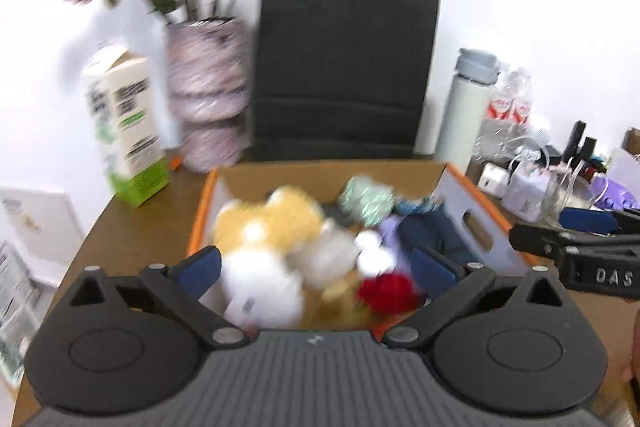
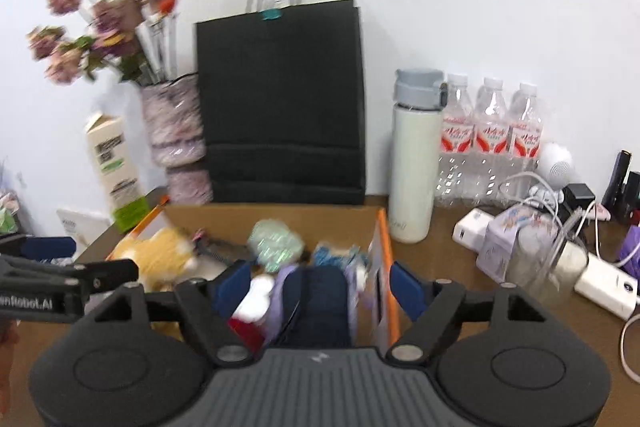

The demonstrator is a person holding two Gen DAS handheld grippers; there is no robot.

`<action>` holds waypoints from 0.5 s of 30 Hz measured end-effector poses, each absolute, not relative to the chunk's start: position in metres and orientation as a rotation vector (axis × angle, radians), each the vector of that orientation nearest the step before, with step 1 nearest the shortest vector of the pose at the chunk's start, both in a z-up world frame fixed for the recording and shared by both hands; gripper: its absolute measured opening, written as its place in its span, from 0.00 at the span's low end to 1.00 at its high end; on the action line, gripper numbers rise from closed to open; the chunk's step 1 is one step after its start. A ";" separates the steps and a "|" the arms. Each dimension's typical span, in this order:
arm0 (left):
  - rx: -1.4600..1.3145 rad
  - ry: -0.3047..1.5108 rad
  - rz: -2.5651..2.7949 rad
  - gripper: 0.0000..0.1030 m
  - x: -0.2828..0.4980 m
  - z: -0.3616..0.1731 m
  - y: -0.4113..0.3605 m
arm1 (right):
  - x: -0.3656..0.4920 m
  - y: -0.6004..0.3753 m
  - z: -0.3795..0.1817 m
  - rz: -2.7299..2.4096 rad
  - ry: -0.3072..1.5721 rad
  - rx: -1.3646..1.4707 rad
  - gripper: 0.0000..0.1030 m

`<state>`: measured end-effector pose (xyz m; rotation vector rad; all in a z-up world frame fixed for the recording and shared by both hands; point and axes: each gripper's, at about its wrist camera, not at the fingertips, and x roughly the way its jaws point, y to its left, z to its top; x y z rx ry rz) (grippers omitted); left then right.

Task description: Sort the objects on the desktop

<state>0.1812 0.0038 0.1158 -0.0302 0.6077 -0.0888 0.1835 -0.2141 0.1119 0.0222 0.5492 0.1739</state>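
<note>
A cardboard box with an orange rim (image 1: 476,223) stands on the brown desk and holds several soft toys. Among them are a yellow plush (image 1: 276,219), a white plush (image 1: 260,287), a red piece (image 1: 386,291) and a mint-green item (image 1: 366,201). My left gripper (image 1: 316,265) hangs open over the box's near side, nothing pressed between its blue pads. My right gripper (image 2: 320,285) is open too, with a navy cloth item (image 2: 320,303) and the box's right wall (image 2: 382,267) between its fingers, untouched by the pads. The right gripper's fingers (image 1: 536,241) show at the right edge.
Behind the box stand a black paper bag (image 1: 344,67), a patterned vase of pink flowers (image 1: 208,87) and a white-green carton (image 1: 124,131). To the right are a white flask (image 2: 414,163), three water bottles (image 2: 492,139), a glass jar (image 2: 552,263), chargers and cables (image 2: 600,279).
</note>
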 end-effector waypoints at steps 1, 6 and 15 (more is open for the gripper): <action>-0.044 0.618 -0.082 1.00 0.172 0.111 0.008 | 0.173 -0.210 0.107 0.177 0.549 0.012 0.74; -0.056 0.667 -0.068 1.00 0.132 0.076 0.023 | 0.134 -0.193 0.074 0.203 0.580 -0.002 0.78; -0.029 0.703 -0.032 1.00 0.065 0.022 0.029 | 0.078 -0.177 0.023 0.198 0.654 -0.008 0.81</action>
